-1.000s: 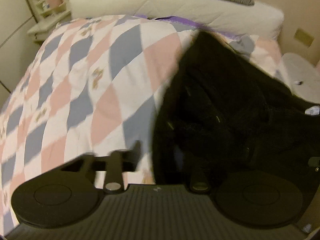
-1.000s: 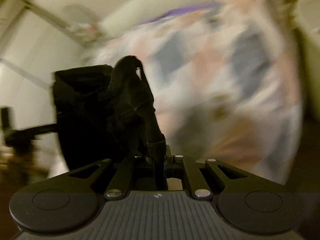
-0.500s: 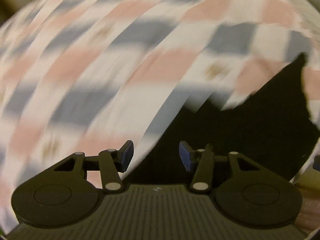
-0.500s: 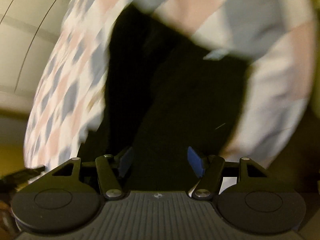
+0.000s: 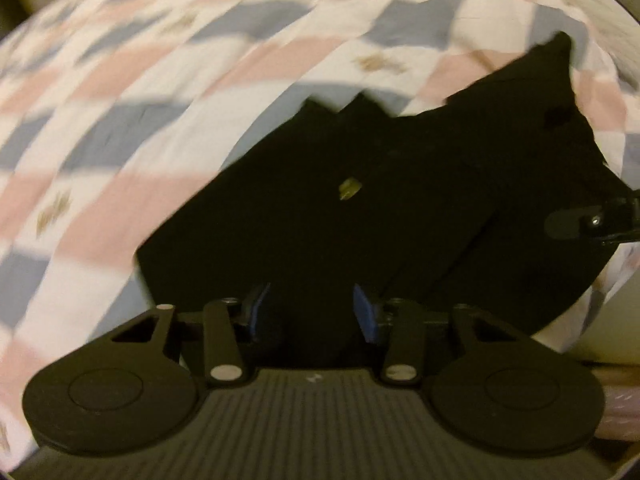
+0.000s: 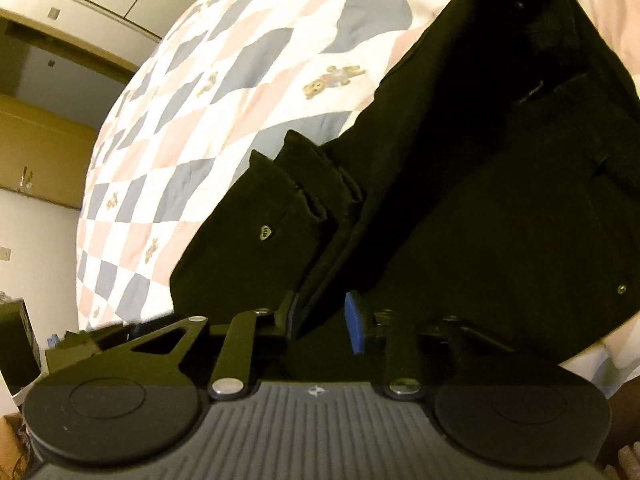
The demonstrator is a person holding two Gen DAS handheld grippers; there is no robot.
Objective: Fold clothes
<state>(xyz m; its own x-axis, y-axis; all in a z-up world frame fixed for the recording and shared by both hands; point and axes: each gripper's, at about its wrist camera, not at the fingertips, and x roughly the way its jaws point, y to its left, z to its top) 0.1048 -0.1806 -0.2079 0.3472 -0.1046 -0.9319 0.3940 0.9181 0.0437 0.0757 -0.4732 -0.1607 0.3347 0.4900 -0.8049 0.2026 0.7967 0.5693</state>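
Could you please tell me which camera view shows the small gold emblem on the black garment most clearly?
The right wrist view: the gold emblem is sharp, sitting on a folded black garment panel. The left wrist view shows it only as a blurred speck.

Dim warm light, left view motion-blurred, fisheye-warped edges

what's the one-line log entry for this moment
task: fold clothes | black garment flat on checked quilt | left gripper open | right gripper open | nothing held
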